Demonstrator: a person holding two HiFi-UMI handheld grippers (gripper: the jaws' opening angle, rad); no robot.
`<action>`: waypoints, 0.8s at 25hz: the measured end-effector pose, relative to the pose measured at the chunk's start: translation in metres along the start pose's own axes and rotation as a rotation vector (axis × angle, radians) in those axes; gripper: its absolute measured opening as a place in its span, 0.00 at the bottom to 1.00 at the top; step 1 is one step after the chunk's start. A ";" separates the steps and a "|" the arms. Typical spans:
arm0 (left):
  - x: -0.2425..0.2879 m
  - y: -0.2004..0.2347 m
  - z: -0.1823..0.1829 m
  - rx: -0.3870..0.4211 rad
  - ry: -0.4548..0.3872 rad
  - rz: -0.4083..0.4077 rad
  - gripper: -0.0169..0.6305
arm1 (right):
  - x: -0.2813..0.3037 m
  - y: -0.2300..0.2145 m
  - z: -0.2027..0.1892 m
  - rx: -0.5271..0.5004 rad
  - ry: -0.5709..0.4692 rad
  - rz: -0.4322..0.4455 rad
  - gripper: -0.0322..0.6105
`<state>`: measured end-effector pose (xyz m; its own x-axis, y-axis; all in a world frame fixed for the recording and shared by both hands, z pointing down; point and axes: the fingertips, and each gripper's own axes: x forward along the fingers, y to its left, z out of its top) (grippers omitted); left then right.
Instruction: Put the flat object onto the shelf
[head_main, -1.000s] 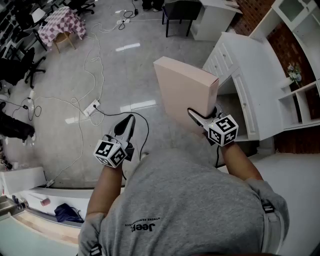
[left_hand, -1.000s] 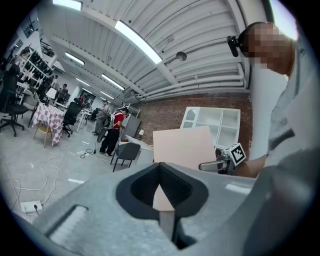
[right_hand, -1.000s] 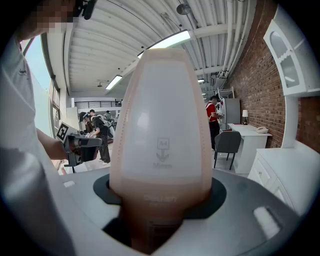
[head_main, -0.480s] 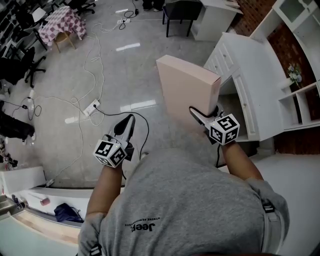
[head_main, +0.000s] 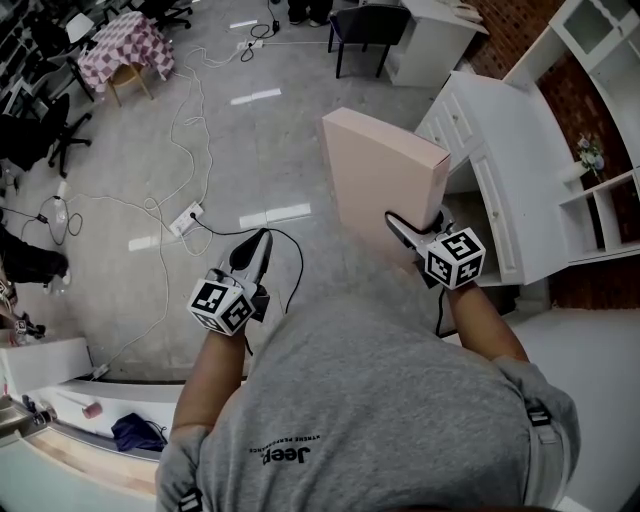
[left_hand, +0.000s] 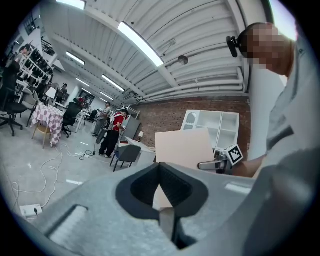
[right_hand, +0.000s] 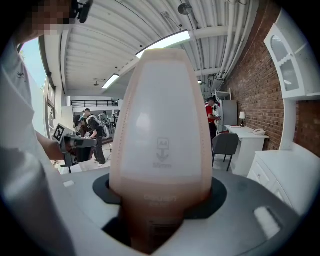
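Right tongs (head_main: 405, 232) pinch the pink flat box (head_main: 385, 185) at its near lower edge, holding it upright in the air, left of the white shelf (head_main: 598, 183). Left tongs (head_main: 258, 245) are pressed together, empty. The box appears stiff and light; this edge hold may let it pivot.

Grippers: two. Left gripper (head_main: 261, 240) lower left of centre, right gripper (head_main: 414, 229) right of centre.
Pink flat box (head_main: 385, 185): one.
White shelf unit (head_main: 500, 170): one, right side of frame.
White desk (head_main: 430, 35): one, top edge.
Dark chair (head_main: 368, 25): one, top centre.
Checked-cloth table (head_main: 125, 45): one, upper left.
Power strip (head_main: 187, 217): one, on floor, left of centre.
Flower vase (head_main: 590, 155): one, right edge.
Standing people beside chair, left gripper view: two. Person in red (left_hand: 116, 127), person in grey (left_hand: 104, 122). Farther figures too small to count.
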<state>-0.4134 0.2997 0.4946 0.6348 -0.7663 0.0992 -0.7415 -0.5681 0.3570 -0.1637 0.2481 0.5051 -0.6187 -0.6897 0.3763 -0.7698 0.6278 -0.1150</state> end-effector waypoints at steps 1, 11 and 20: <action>-0.003 0.007 0.002 0.001 0.001 -0.004 0.02 | 0.005 0.003 0.003 0.000 -0.004 -0.004 0.52; -0.002 0.068 0.021 0.008 0.038 -0.035 0.02 | 0.050 0.016 0.020 0.040 -0.011 -0.043 0.52; 0.099 0.073 0.020 0.014 0.047 -0.007 0.02 | 0.080 -0.089 0.018 0.063 -0.017 -0.024 0.52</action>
<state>-0.4092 0.1760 0.5117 0.6495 -0.7473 0.1406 -0.7396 -0.5780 0.3449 -0.1475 0.1300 0.5289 -0.6023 -0.7107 0.3636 -0.7924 0.5874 -0.1644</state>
